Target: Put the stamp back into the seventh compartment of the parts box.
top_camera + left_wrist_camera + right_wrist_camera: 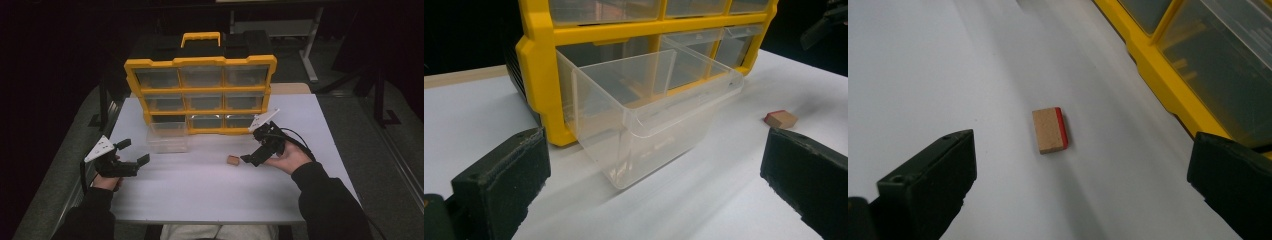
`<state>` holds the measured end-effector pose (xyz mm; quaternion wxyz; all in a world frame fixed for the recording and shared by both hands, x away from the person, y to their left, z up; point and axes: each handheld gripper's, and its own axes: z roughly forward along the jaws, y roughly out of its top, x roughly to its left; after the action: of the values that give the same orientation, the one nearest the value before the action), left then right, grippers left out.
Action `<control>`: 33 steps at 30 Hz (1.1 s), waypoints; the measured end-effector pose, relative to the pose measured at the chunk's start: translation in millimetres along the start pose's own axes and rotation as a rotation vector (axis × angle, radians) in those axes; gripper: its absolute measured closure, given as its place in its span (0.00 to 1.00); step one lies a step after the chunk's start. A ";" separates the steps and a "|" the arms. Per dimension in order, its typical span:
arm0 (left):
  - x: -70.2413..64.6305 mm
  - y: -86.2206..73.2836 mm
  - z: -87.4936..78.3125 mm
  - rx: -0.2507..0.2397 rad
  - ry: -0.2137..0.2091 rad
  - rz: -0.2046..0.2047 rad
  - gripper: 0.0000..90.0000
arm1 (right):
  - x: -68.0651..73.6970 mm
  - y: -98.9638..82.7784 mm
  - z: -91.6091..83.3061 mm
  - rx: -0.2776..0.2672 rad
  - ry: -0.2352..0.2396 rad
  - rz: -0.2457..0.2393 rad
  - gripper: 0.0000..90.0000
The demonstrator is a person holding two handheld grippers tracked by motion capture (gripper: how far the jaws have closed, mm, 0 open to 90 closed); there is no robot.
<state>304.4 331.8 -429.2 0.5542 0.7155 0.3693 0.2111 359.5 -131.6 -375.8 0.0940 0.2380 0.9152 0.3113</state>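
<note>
A small wooden block (233, 160) with one red face lies on the white table (215, 195), right of centre. The block (1049, 130) is ahead of my right gripper (1078, 185), whose jaws are open and empty. In the high view my right gripper (252, 157) sits just right of the block. A clear plastic drawer (168, 137) is pulled out of the yellow organiser (200, 92) at its bottom left. My left gripper (135, 152) is open, facing the drawer (649, 115) from the left front, and holds nothing. The block (780, 119) lies beyond the drawer.
The yellow and black organiser with a carry handle (201, 37) stands at the table's back, its other clear drawers pushed in. A desk leg (309, 55) and dark floor lie behind. Bare white tabletop spreads along the front.
</note>
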 end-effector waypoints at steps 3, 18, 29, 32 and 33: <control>-0.5 0.0 0.5 0.002 -0.002 0.003 0.00 | -0.4 3.7 5.0 0.019 0.012 -0.011 0.00; -0.4 0.0 0.9 0.005 -0.008 0.007 0.00 | 4.4 11.7 31.6 0.096 0.058 -0.067 0.00; -0.5 0.0 0.8 0.004 -0.010 0.008 0.00 | 8.4 12.2 52.3 0.151 0.074 -0.112 0.00; -0.5 -0.1 0.8 0.004 -0.011 0.009 0.00 | 8.4 11.8 57.2 0.167 0.079 -0.124 0.00; -0.6 -0.1 0.8 0.005 -0.011 0.009 0.00 | 8.2 11.7 58.4 0.169 0.079 -0.125 0.00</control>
<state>304.6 330.9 -429.4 0.5536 0.7196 0.3634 0.2089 375.5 -88.8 -414.9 0.0569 0.1750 0.9542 0.2358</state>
